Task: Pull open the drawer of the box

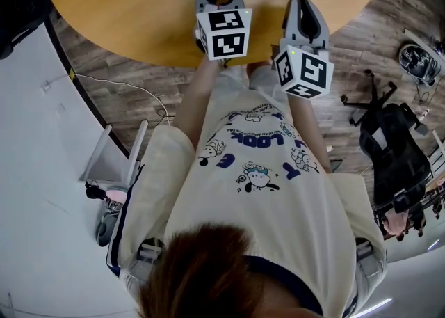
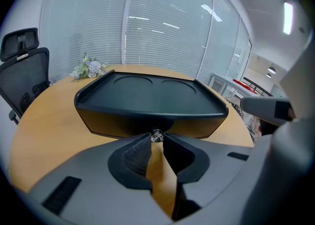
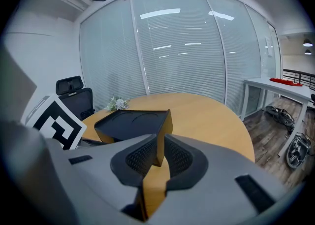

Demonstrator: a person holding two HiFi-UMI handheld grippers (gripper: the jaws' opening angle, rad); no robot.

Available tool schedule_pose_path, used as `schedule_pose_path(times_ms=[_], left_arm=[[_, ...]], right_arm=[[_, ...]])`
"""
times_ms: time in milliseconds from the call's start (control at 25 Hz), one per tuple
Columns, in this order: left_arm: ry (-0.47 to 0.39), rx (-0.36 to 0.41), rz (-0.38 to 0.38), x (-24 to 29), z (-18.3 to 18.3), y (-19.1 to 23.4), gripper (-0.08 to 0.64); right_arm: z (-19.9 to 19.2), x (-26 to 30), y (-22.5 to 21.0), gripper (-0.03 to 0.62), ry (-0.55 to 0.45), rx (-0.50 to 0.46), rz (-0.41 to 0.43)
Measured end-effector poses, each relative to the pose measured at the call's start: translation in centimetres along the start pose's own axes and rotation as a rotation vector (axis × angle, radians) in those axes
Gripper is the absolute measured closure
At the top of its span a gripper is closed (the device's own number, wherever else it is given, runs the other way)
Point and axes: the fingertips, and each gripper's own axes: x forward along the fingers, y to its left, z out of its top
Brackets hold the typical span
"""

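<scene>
**Two grips set, drawer not yet out**

Between the tips of the left gripper (image 2: 157, 138) sits a small shiny knob (image 2: 156, 134), and the jaws are closed in on it, pinching it at their very ends. Just beyond the knob is the drawer front (image 2: 118, 123), which looks flush with the dark box (image 2: 147, 96); we see no gap. Off to that gripper's right, the right gripper (image 3: 160, 137) is clamped on the box's near corner, with the edge wedged between its jaws. Under both lies the wooden table (image 3: 211, 115).

We judge the pull comes next. The knob is tiny and slick, so a tilted pull could pop it free. The corner is a wedge, so the right grip may squeeze off it. Then the box would slide with the drawer shut.
</scene>
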Motion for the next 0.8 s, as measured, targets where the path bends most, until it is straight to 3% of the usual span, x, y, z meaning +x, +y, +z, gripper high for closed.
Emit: schedule_pose_path(times_ms=[800], left_arm=[[-0.003,0.004,0.027,-0.43,-0.46,0.15,0.482]], right_arm=[[0.12,-0.36,0.38,0.548,-0.008,0.0,0.008]])
